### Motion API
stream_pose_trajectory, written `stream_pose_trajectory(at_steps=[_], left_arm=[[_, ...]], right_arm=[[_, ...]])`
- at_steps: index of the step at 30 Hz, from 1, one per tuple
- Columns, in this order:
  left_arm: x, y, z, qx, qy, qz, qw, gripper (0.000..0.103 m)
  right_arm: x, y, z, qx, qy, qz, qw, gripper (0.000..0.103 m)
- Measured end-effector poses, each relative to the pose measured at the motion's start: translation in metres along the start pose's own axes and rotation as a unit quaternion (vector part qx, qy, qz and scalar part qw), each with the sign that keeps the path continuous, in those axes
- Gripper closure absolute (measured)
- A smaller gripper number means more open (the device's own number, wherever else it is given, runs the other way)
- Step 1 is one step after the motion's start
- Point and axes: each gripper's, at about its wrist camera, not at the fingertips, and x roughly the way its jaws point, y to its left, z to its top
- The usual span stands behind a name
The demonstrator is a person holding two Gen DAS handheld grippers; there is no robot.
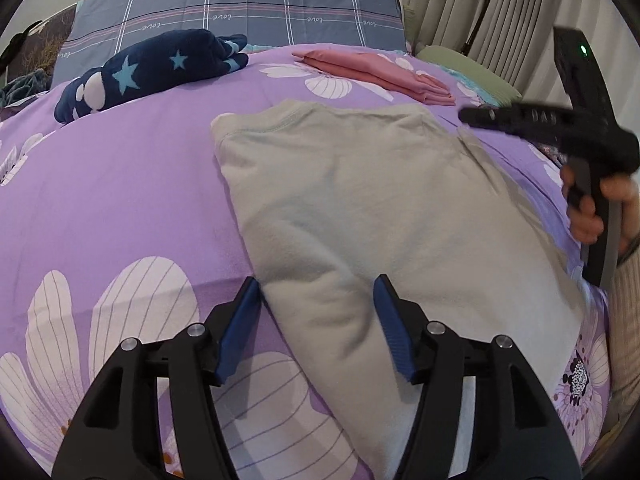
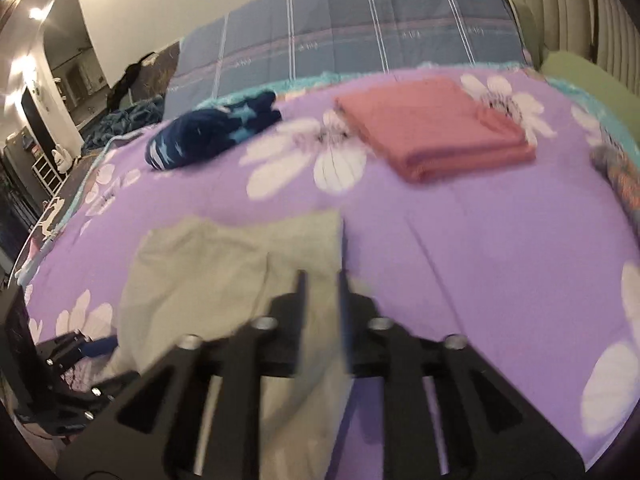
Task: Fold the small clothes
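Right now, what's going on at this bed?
A person is folding clothes with tongs in each hand. A beige shirt lies partly folded on the purple bedspread. The left tongs stand open over its near edge; the right tongs hover nearly closed. A pink garment already lies folded behind.

Right wrist view is motion-blurred throughout: right gripper [image 2: 322, 280] fingertips smeared, so contact with the pale grey-green fleece garment [image 2: 224, 264] can't be judged. Garment's near end hidden under the gripper body. Folded pink cloth [image 2: 432, 128] edges soft. Dark blue star-print plush item [image 2: 212, 132] too blurred to identify. In the left wrist view, the person's hand [image 1: 592, 204] is cut by the right edge.
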Motion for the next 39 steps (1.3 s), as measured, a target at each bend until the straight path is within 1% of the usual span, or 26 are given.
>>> stream_pose_trajectory(at_steps=[1, 2, 3, 4, 5, 6, 8, 10, 11, 13, 14, 15, 16, 17, 19, 22, 23, 24, 26, 28, 29, 31, 33, 36, 39], left_arm=[[0.000, 0.001, 0.000, -0.002, 0.000, -0.002, 1.0000, 0.042], [0.000, 0.001, -0.001, -0.003, 0.000, -0.003, 1.0000, 0.042], [-0.001, 0.001, -0.001, -0.004, 0.000, -0.005, 1.0000, 0.042], [-0.001, 0.001, -0.001, -0.005, 0.000, -0.007, 1.0000, 0.042], [-0.001, 0.002, -0.001, -0.005, 0.000, -0.008, 1.0000, 0.041], [-0.001, 0.002, -0.001, -0.005, 0.000, -0.009, 1.0000, 0.041], [0.000, 0.001, 0.000, -0.004, 0.001, -0.010, 0.9999, 0.040], [0.000, 0.002, -0.001, -0.006, 0.001, -0.013, 0.9999, 0.040], [0.000, 0.002, -0.001, -0.007, 0.001, -0.014, 0.9999, 0.039], [0.000, 0.002, -0.001, -0.007, 0.000, -0.014, 0.9999, 0.039], [0.000, 0.002, -0.001, -0.006, 0.000, -0.013, 0.9999, 0.039], [0.000, 0.001, -0.001, -0.005, 0.000, -0.011, 0.9999, 0.039], [0.000, 0.001, -0.001, -0.004, -0.001, -0.011, 0.9999, 0.039], [-0.001, 0.001, -0.001, -0.004, -0.001, -0.010, 0.9999, 0.039], [-0.001, 0.001, -0.002, -0.003, -0.002, -0.008, 1.0000, 0.038], [-0.002, 0.000, -0.002, -0.001, -0.002, -0.005, 1.0000, 0.037], [-0.002, 0.000, -0.002, -0.001, -0.002, -0.005, 1.0000, 0.037], [-0.002, 0.001, -0.002, -0.002, -0.002, -0.004, 1.0000, 0.036], [-0.003, 0.002, -0.002, -0.004, -0.003, -0.006, 1.0000, 0.035], [-0.004, 0.004, -0.001, -0.010, -0.001, -0.012, 0.9999, 0.034], [-0.004, 0.006, 0.001, -0.016, 0.002, -0.017, 0.9997, 0.034], [-0.003, 0.011, 0.005, -0.029, 0.011, -0.034, 0.9989, 0.034], [-0.001, 0.014, 0.008, -0.033, 0.019, -0.048, 0.9981, 0.034], [0.005, 0.017, 0.017, -0.024, 0.030, -0.062, 0.9973, 0.034], [0.016, 0.018, 0.025, -0.011, 0.035, -0.078, 0.9963, 0.034]], right_arm=[[0.006, 0.001, 0.004, -0.003, 0.004, 0.001, 1.000, 0.075], [0.017, 0.002, 0.009, -0.009, 0.019, 0.009, 1.000, 0.076], [0.028, 0.003, 0.009, -0.015, 0.035, 0.007, 0.999, 0.082], [0.041, 0.004, 0.007, -0.024, 0.056, -0.013, 0.998, 0.088], [0.056, 0.004, 0.006, -0.038, 0.069, -0.056, 0.995, 0.094], [0.068, 0.004, 0.003, -0.052, 0.065, -0.080, 0.993, 0.092], [0.068, 0.004, 0.002, -0.051, 0.050, -0.080, 0.994, 0.092], [0.053, 0.005, 0.002, -0.040, 0.026, -0.078, 0.996, 0.090], [0.042, 0.003, 0.000, -0.038, 0.017, -0.088, 0.995, 0.087], [0.023, -0.001, -0.004, -0.035, 0.008, -0.095, 0.995, 0.083], [0.012, -0.004, -0.008, -0.032, 0.006, -0.093, 0.995, 0.079], [-0.001, -0.011, -0.012, -0.025, 0.008, -0.087, 0.996, 0.072], [-0.012, -0.016, -0.017, -0.017, 0.013, -0.080, 0.997, 0.070], [-0.024, -0.023, -0.024, -0.004, 0.022, -0.070, 0.997, 0.065], [-0.039, -0.029, -0.035, 0.014, 0.038, -0.046, 0.998, 0.064], [-0.052, -0.035, -0.057, 0.039, 0.061, 0.021, 0.997, 0.063], [-0.053, -0.036, -0.067, 0.052, 0.071, 0.050, 0.995, 0.061], [-0.052, -0.037, -0.073, 0.062, 0.080, 0.065, 0.993, 0.060], [-0.045, -0.039, -0.083, 0.076, 0.097, 0.078, 0.989, 0.059], [-0.043, -0.040, -0.086, 0.079, 0.093, 0.085, 0.989, 0.059], [-0.043, -0.040, -0.086, 0.081, 0.091, 0.092, 0.988, 0.058], [-0.042, -0.040, -0.083, 0.089, 0.090, 0.118, 0.985, 0.056], [-0.037, -0.037, -0.080, 0.080, 0.096, 0.130, 0.984, 0.056], [-0.025, -0.027, -0.075, 0.059, 0.103, 0.136, 0.984, 0.055], [-0.010, -0.028, -0.067, 0.065, 0.109, 0.161, 0.979, 0.054]])
